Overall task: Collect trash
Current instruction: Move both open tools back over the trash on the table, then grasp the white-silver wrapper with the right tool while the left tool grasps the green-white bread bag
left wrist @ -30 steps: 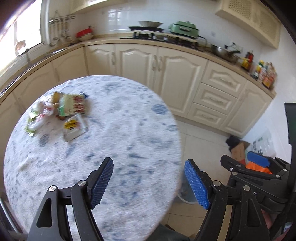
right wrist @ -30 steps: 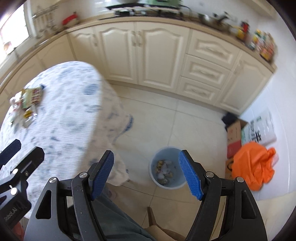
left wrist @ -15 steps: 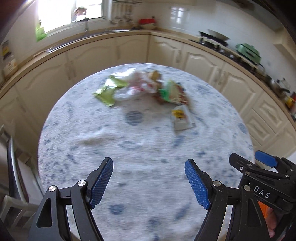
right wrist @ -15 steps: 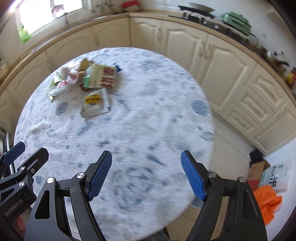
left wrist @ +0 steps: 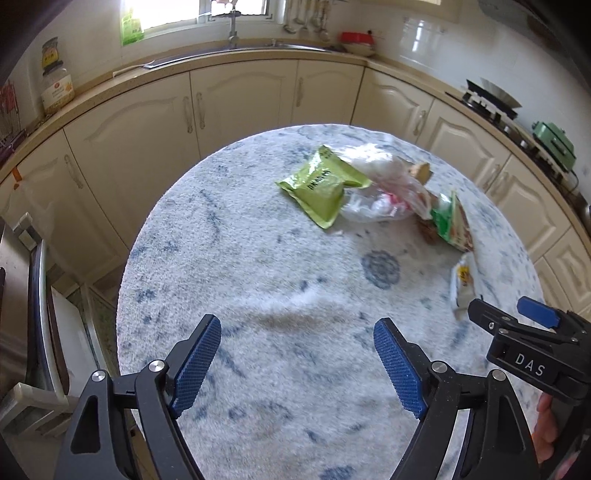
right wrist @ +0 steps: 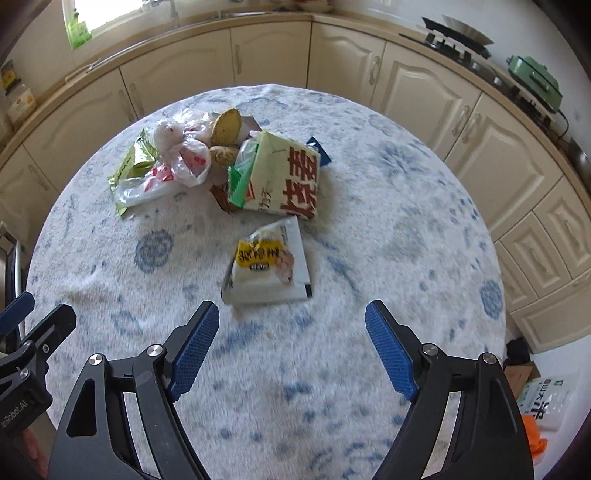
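Kitchen table point(right wrist: 369, 206), wrapper pile point(right wrist: 273, 177), both grippers' jaws opening, empty

This is a home kitchen. Cream panelled cabinets point(left wrist: 240, 99) run under a beige countertop point(left wrist: 92, 99) that curves round the room, with a sink tap point(left wrist: 232, 26) below a bright window point(left wrist: 170, 13), hanging utensils point(left wrist: 306, 18), a gas hob point(right wrist: 454, 44) carrying a wok, and a green electric pot point(right wrist: 535, 81). In the middle stands a round table point(right wrist: 388, 221) under a blue-patterned white cloth, with food wrappers point(right wrist: 269, 258) lying toward its far edge.
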`<state>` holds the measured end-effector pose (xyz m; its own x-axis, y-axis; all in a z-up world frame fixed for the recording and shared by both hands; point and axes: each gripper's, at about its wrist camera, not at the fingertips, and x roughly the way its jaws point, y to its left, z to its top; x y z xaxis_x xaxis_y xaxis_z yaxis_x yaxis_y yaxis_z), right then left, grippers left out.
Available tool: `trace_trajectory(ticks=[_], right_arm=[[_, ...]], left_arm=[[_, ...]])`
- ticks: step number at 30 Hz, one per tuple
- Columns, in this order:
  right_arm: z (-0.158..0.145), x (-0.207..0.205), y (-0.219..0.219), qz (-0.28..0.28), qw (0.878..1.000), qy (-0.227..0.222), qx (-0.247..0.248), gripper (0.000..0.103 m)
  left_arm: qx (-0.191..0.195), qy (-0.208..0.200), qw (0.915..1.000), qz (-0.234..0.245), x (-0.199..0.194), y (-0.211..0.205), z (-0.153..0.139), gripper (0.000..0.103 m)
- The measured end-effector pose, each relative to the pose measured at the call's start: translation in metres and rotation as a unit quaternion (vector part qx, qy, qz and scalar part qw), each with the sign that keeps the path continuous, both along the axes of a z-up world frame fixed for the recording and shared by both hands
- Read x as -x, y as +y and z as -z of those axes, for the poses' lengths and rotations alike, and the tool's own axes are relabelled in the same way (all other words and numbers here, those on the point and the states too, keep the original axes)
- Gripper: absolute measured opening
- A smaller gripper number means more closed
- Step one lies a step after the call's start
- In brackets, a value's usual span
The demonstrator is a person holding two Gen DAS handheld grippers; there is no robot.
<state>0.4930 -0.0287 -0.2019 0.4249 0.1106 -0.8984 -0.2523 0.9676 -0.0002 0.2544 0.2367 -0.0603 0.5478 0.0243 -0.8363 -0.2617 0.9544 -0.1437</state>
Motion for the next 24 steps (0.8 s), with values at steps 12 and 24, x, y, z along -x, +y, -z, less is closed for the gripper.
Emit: trace_trajectory(ticks=[12, 24], right_arm=[[0.024, -0.031, 0.013, -0.033, 0.999, 0.008, -0.035, 0.054], [0.014, -0.03, -0.043, -0.032, 0.992, 0.021, -0.122, 0.01]], left_arm=[[0.009, 0.019, 0.9998, -0.005, -0.045, 0.008, 0.026, 0.082], [-0.003, 0.021, 0.9989, 0.043, -0.075, -0.053, 0.026, 0.082]])
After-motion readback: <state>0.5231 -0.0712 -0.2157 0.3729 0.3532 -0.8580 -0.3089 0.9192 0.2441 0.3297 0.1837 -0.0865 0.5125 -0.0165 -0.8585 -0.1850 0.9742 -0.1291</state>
